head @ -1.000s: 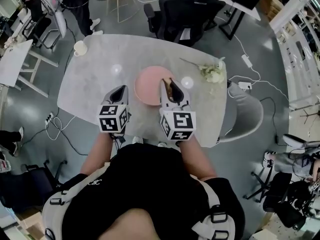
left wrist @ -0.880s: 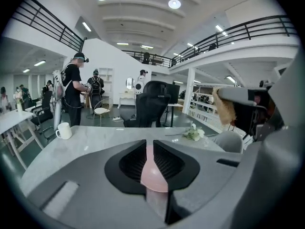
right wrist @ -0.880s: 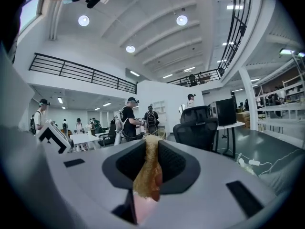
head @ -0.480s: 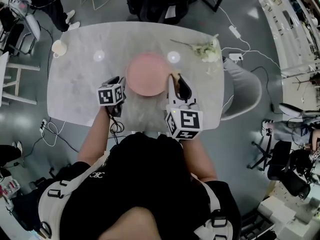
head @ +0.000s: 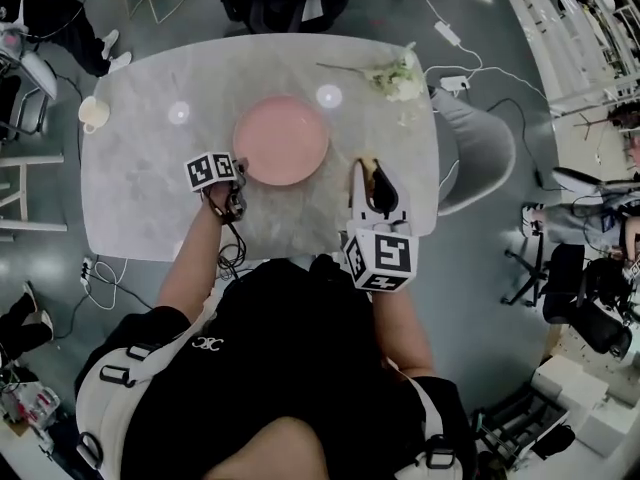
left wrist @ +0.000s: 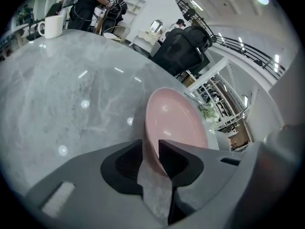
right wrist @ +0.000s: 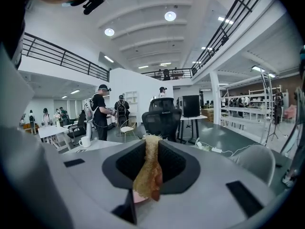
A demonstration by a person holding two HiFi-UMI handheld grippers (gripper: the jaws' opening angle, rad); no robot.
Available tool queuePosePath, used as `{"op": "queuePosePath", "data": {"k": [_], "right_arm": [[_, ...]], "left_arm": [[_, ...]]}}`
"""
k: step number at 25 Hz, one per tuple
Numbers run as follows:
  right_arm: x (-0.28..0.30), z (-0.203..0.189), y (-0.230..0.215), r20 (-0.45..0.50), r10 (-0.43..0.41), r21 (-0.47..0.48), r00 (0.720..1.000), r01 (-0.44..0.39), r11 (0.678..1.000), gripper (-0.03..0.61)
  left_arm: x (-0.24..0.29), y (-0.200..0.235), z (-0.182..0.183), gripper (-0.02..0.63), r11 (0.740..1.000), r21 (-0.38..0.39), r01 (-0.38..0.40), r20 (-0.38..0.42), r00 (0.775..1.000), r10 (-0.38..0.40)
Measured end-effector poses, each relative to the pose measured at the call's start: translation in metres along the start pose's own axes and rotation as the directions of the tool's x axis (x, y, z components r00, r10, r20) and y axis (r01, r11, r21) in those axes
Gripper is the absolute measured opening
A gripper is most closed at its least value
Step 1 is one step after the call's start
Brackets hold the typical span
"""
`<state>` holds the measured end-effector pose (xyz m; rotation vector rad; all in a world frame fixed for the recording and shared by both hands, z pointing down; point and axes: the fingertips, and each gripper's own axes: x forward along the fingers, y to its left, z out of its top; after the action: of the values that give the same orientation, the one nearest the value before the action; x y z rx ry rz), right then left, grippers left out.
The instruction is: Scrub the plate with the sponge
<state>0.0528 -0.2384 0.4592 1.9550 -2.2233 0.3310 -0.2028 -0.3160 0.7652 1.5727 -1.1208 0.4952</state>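
A grey marbled table [head: 130, 188] with rounded corners stands on a bare grey floor [head: 480, 298]. Near its middle lies a round, glossy pink plate [head: 281, 140], flat. The left gripper [left wrist: 150, 147] has just been opening its jaws, and the plate's near rim sits between them, not gripped. The right gripper [right wrist: 152, 144] hovers over the table's near right part, clenched on a frayed tan sponge [right wrist: 147, 178].

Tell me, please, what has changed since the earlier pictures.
The left gripper came down to the plate, at its near-left rim; its jaws have just been opening and now straddle the rim without clamping it. The right gripper drew back from the plate toward the table edge. It is still shut on the sponge; the plate lies where it was.
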Motion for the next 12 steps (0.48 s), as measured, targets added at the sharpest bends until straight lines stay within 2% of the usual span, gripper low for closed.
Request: {"op": "queuePosePath", "data": {"k": [3,4,7,9,12], "right_arm": [[-0.007,-0.005,-0.012,-0.004,-0.023,0.006,1.0,0.023,1.0,0.075],[-0.009,-0.006,-0.014,-0.003,-0.026,0.006,1.0,0.026,1.0,0.075],[-0.013,-0.006,-0.018,0.005,-0.024,0.009,1.0,0.024,1.0,0.075],[-0.013,-0.005,-0.021,0.009,-0.013,0.007,1.0,0.013,1.0,0.075],[-0.01,-0.007,-0.02,0.01,0.013,0.012,1.0,-0.013,1.0,0.075]], "left_arm": [[0.02,-0.008,-0.018,0.096,0.993,-0.115,0.02,-0.073,0.997,-0.029],[0.023,-0.01,-0.023,0.064,0.988,-0.156,0.026,-0.083,0.996,-0.039],[0.018,-0.018,-0.028,0.045,0.97,-0.239,0.051,-0.051,0.997,-0.065],[0.008,-0.028,-0.027,0.029,0.967,-0.241,0.08,-0.012,0.996,-0.085],[-0.008,-0.043,-0.032,0.029,0.989,-0.137,0.064,-0.005,0.998,-0.066]]}}
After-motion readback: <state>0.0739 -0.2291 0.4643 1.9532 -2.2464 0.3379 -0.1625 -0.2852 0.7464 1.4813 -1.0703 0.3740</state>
